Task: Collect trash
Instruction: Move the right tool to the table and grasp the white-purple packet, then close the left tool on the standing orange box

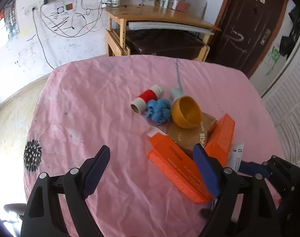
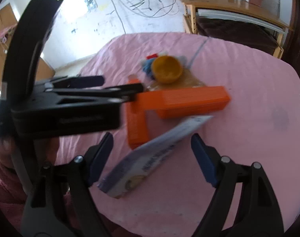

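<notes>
Presently: left gripper (image 1: 151,169) spread wide, holding nothing, over near orange box (image 1: 177,169). Right gripper (image 2: 151,156) likewise agape around blurred white packet (image 2: 150,158), just beside the box. Yellow bowl (image 1: 186,111) beyond the box.

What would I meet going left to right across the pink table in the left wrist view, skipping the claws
Black spiky ball → red thread spool → blue yarn → yellow bowl → upright orange box → white packet.
</notes>
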Available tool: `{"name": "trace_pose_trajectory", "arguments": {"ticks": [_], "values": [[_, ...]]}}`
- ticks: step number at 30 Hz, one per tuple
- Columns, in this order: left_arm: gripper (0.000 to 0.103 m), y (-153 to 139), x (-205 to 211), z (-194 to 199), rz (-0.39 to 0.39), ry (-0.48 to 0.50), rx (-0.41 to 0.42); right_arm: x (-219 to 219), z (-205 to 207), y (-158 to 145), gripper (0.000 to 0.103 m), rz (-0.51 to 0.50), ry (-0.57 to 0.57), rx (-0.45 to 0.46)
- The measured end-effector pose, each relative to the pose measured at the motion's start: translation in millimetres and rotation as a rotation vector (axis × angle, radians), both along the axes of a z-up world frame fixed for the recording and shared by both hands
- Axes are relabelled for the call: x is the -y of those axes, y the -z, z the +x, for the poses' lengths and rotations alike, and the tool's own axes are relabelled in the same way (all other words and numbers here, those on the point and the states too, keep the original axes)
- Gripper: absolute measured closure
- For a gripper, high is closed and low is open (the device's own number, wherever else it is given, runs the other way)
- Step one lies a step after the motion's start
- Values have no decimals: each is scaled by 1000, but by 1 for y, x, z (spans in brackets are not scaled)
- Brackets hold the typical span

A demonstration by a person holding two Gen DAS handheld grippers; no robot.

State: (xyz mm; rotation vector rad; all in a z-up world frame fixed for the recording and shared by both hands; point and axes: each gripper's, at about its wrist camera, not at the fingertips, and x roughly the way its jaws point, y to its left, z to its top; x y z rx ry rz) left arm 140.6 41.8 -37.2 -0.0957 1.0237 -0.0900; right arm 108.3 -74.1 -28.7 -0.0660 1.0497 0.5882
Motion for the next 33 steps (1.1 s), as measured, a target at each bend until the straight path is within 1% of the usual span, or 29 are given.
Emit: {"name": "trace_pose_trajectory", "arguments": {"ticks": [3, 5, 7, 8, 9, 10, 12, 16, 18, 20, 21, 24, 26, 27, 28, 31, 33], "values": [[22, 7, 5, 3, 12, 8, -22, -8, -3, 8, 26, -21, -16, -15], [22, 13, 7, 6, 12, -2, -38, -9, -3, 15, 26, -41, -8, -19], [22, 18, 8, 8, 10, -7, -48, -6, -3, 16, 26, -49, 1, 0], [22, 19, 9, 8, 11, -7, -51, -2, -3, 15, 29, -50, 12, 4], [22, 20, 11, 8, 15, -5, -51, 1, -1, 15, 35, -51, 18, 2], [22, 20, 12, 7, 16, -2, -46, 5, -1, 15, 37, -51, 19, 4], [22, 20, 14, 7, 18, 0, -44, 10, -1, 15, 43, -55, 16, 7], [22, 20, 24, 4, 19, 12, -42, 16, -5, 15, 53, -65, 8, 22], [22, 19, 27, 2, 20, 17, -40, 20, -7, 14, 61, -62, 3, 20], [22, 18, 28, 0, 17, 20, -42, 22, -7, 15, 66, -61, 3, 17], [22, 18, 27, 0, 10, 24, -45, 27, -6, 15, 75, -63, 11, 15], [22, 14, 18, -1, 6, 32, -42, 39, -3, 15, 85, -76, 40, 17], [22, 11, 15, -4, -23, 70, -50, 49, -2, 14, 88, -87, 62, 23], [22, 10, 15, -5, -52, 106, -52, 52, 0, 14, 88, -91, 70, 26], [22, 8, 15, -6, -57, 137, -56, 56, 1, 14, 88, -93, 80, 29], [22, 5, 25, -11, -20, 229, -29, 69, 5, 11, 88, -86, 115, 39], [20, 8, 31, -11, -1, 264, -38, 75, 6, 7, 88, -84, 135, 51]]}}
